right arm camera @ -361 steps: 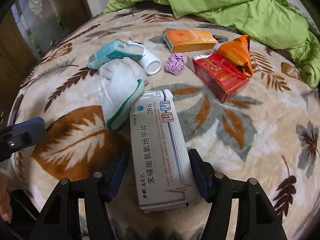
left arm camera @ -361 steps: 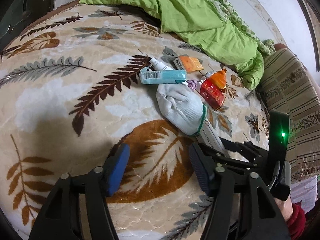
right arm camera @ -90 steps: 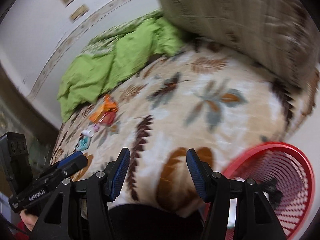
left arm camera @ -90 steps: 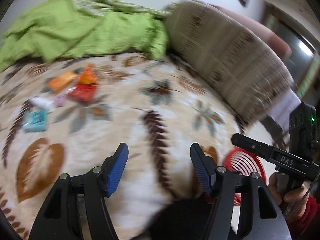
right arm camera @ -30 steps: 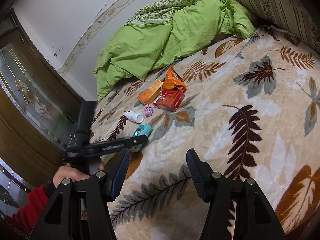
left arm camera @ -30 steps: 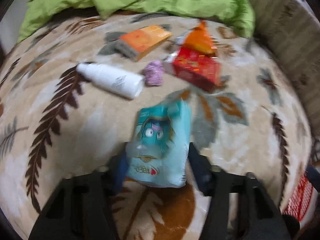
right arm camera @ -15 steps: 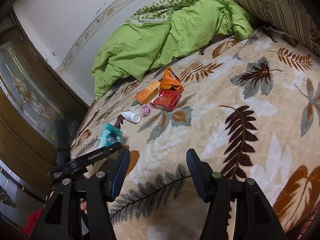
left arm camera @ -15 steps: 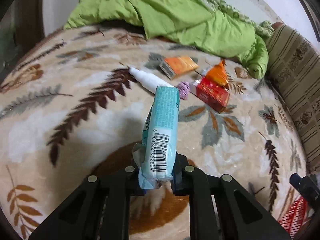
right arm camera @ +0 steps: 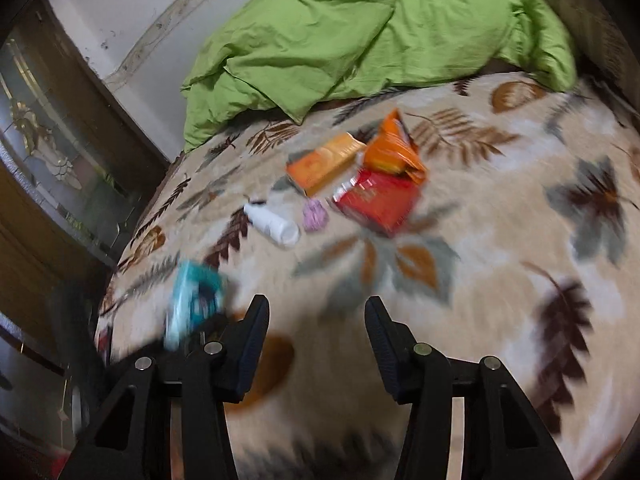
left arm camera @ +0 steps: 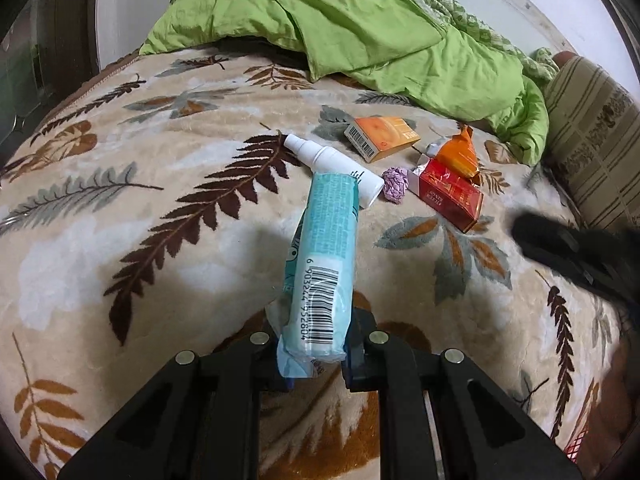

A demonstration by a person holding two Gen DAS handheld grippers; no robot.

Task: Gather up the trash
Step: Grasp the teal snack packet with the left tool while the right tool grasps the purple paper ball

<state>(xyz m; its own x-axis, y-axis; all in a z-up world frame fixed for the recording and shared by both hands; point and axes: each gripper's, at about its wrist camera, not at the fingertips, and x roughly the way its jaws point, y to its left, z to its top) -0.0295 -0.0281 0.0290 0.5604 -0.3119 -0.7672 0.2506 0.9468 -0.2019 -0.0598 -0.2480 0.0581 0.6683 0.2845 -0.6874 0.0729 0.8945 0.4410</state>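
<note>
My left gripper point(left arm camera: 318, 354) is shut on the near end of a teal tissue pack point(left arm camera: 326, 264), which it holds raised above the bed. Beyond it on the blanket lie a white spray bottle point(left arm camera: 332, 166), a purple paper wad point(left arm camera: 395, 184), an orange box point(left arm camera: 382, 138), a red carton point(left arm camera: 448, 194) and an orange wrapper point(left arm camera: 458, 156). My right gripper point(right arm camera: 316, 322) hovers over the blanket with its jaws closing and nothing between them. Its blurred view shows the teal pack point(right arm camera: 194, 302) at the left, and the bottle point(right arm camera: 272, 224), wad point(right arm camera: 315, 216), red carton point(right arm camera: 378, 200) and orange box point(right arm camera: 326, 162) ahead.
A leaf-patterned blanket point(left arm camera: 120, 208) covers the bed. A green duvet point(left arm camera: 360, 28) is heaped at the back and a striped pillow point(left arm camera: 592, 136) lies at the right. A red basket's rim point(left arm camera: 576, 450) shows at the lower right. The right gripper's dark body point(left arm camera: 580, 256) intrudes from the right.
My left gripper closed on the teal pack and lifted it off the blanket. My right gripper swept toward the pile, and its jaws narrowed.
</note>
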